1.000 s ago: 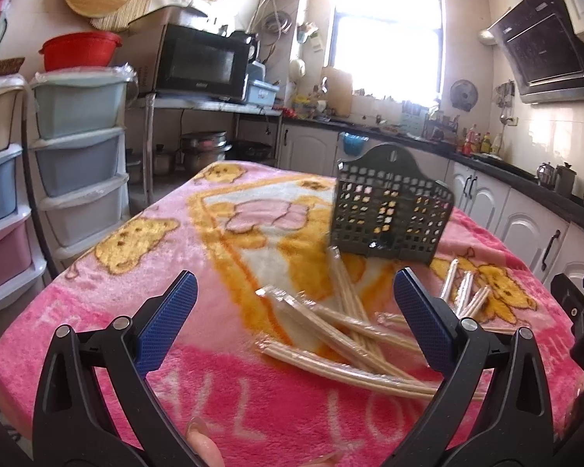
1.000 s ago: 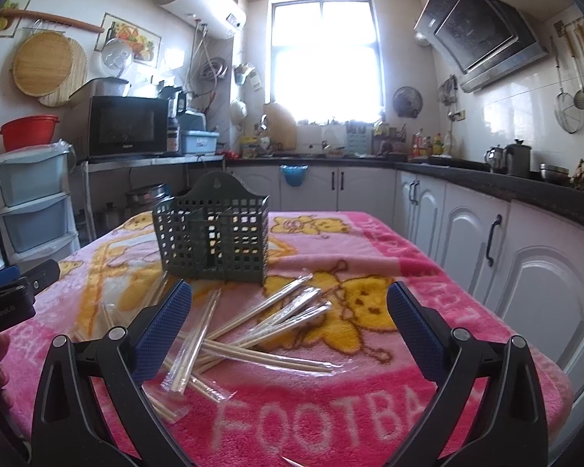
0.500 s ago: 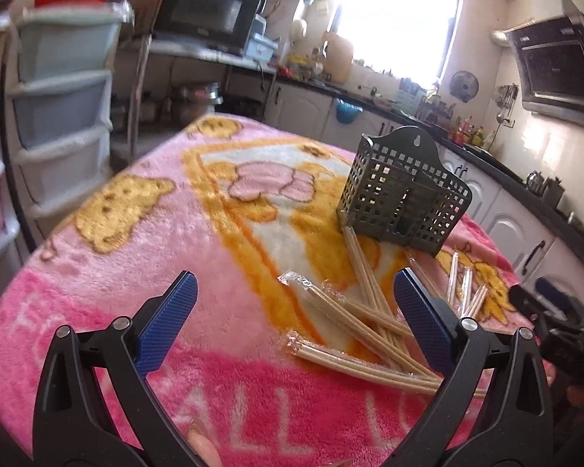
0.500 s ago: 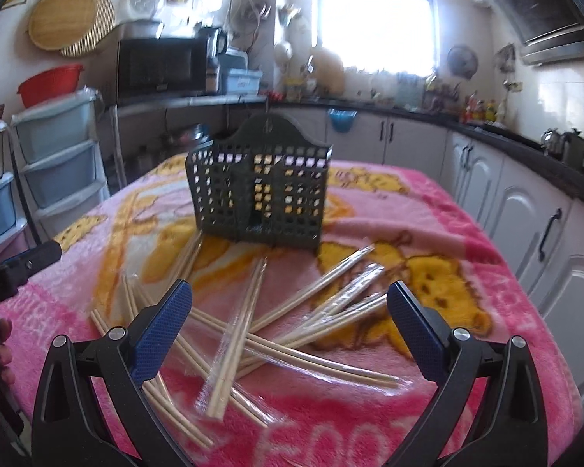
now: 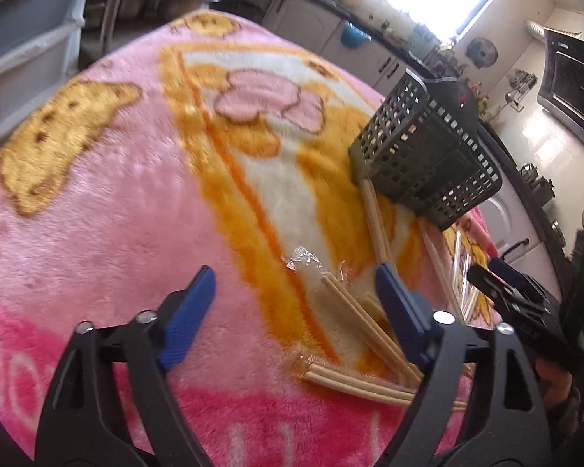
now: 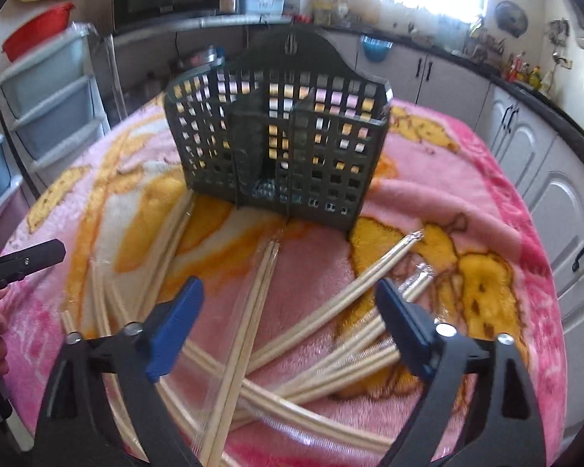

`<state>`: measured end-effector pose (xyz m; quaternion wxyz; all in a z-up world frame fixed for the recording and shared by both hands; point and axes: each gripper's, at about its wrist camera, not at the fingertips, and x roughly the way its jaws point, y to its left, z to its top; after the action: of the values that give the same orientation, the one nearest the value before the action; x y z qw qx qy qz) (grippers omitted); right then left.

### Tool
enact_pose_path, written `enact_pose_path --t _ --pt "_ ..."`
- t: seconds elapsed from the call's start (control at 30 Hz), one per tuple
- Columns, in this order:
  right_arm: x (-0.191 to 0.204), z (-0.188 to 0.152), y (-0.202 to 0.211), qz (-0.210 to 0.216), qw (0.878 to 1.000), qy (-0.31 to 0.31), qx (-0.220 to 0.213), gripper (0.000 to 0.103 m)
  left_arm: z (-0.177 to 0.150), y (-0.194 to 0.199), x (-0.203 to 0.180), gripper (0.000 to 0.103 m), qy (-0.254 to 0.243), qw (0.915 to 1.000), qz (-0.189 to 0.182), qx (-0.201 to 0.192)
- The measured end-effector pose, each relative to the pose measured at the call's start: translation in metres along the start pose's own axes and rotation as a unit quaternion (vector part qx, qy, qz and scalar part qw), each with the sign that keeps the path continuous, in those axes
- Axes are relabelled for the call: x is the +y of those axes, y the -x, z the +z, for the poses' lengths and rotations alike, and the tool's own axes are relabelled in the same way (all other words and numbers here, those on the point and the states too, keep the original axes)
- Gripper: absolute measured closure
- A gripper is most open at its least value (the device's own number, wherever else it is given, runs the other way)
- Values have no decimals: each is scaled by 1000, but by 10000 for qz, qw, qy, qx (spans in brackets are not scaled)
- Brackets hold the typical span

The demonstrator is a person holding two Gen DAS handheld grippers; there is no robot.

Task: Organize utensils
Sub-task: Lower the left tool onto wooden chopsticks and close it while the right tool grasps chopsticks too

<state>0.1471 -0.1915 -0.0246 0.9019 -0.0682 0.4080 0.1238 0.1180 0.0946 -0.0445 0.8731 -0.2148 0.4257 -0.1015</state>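
Two hand-held grippers bear down on a table of scattered chopsticks: the left gripper (image 5: 296,292), its blue-padded jaws apart with nothing between them, hangs over bare pink blanket (image 5: 116,202), its right-hand pad just above the near ends of a few wrapped pairs; the right gripper (image 6: 288,303), jaws likewise apart and gripping nothing, hovers over the middle of the heap, with several sticks passing beneath the gap. Both sets of jaws have just been closing somewhat, though neither has anything pinched. Beyond the fingers, the chopsticks (image 6: 253,311), pale wooden pairs sealed in clear plastic sleeves, lie crossed over one another on the blanket, some fanned out to the right over a yellow bear print and others running up toward the dark green lattice utensil basket (image 6: 280,148). The basket stands upright on the blanket just past the pile, a couple of stick ends touching or nearly touching its base. Through its grid no chopsticks can be seen standing inside, though a small object sits low in one compartment, too indistinct to name. By that showing the sorting has barely begun: every visible pair is still on the blanket, none is in hand, and all remain to be lifted and stood in the basket. Kitchen cabinets (image 6: 525,144) and stacked plastic drawers (image 6: 46,93) ring the table.
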Motion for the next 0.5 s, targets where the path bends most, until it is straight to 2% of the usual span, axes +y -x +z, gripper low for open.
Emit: enact_pose_path --t 0.2,0.3,0.5 --pt "1 19 -33 288 9982 48 530 34 9 -17 4 48 476 9957 -577 540" --pt "3 24 -48 361 9964 -21 763 41 14 -22 5 55 622 9935 -675 671" --pt "9 30 -67 310 9950 16 954 48 21 -38 4 71 572 9936 -562 791"
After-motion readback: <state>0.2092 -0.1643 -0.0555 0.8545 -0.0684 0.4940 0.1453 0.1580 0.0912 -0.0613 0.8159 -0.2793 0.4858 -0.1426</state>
